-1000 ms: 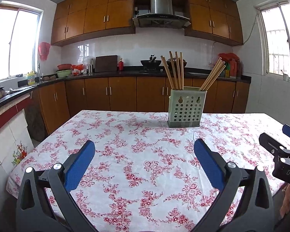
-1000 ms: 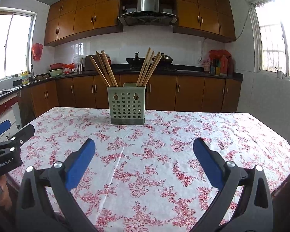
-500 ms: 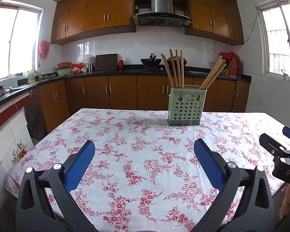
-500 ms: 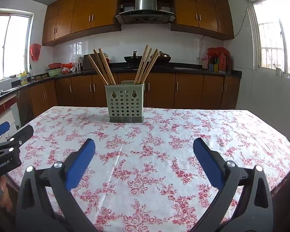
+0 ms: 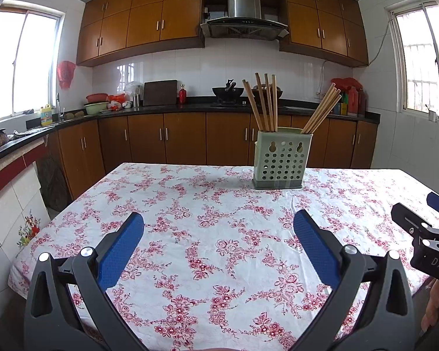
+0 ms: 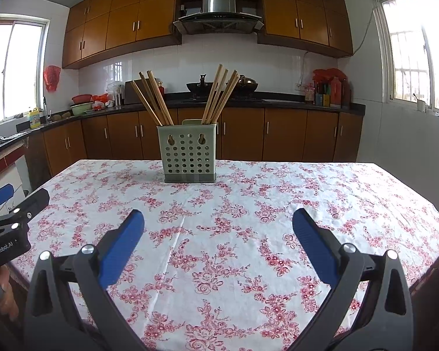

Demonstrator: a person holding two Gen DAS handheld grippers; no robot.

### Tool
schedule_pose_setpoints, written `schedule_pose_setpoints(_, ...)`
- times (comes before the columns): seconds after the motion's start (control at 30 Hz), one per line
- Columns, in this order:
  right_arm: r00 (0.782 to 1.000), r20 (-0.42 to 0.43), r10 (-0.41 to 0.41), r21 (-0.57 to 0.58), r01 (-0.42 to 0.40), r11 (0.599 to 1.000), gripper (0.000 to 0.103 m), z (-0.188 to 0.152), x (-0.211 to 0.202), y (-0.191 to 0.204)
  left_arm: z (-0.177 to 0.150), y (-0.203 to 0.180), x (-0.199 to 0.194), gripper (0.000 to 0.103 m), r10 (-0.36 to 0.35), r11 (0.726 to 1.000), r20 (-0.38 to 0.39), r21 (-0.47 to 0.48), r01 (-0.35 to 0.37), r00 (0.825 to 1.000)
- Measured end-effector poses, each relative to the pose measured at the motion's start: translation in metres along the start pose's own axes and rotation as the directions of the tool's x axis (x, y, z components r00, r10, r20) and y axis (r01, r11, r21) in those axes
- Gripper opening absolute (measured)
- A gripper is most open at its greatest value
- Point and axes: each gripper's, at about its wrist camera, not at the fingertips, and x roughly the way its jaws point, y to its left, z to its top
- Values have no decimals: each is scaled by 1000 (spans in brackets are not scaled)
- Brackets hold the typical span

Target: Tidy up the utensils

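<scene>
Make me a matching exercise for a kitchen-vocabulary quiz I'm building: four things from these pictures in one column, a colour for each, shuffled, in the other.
Things:
1. utensil holder
2. chopsticks
3. left gripper finger pads
4. plastic bag on the wall

Colours:
A. blue
B. red
C. pale green
D. light wood

Pairs: 1-C, 2-D, 3-A, 4-B
</scene>
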Motion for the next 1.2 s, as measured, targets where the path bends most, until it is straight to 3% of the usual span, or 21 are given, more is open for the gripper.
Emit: schedule_pose_setpoints(1.2,1000,-1,-2,2,2,1000,99,0,0,-1,-1,-2,0,101,-5,1000,-4,1,5,1000)
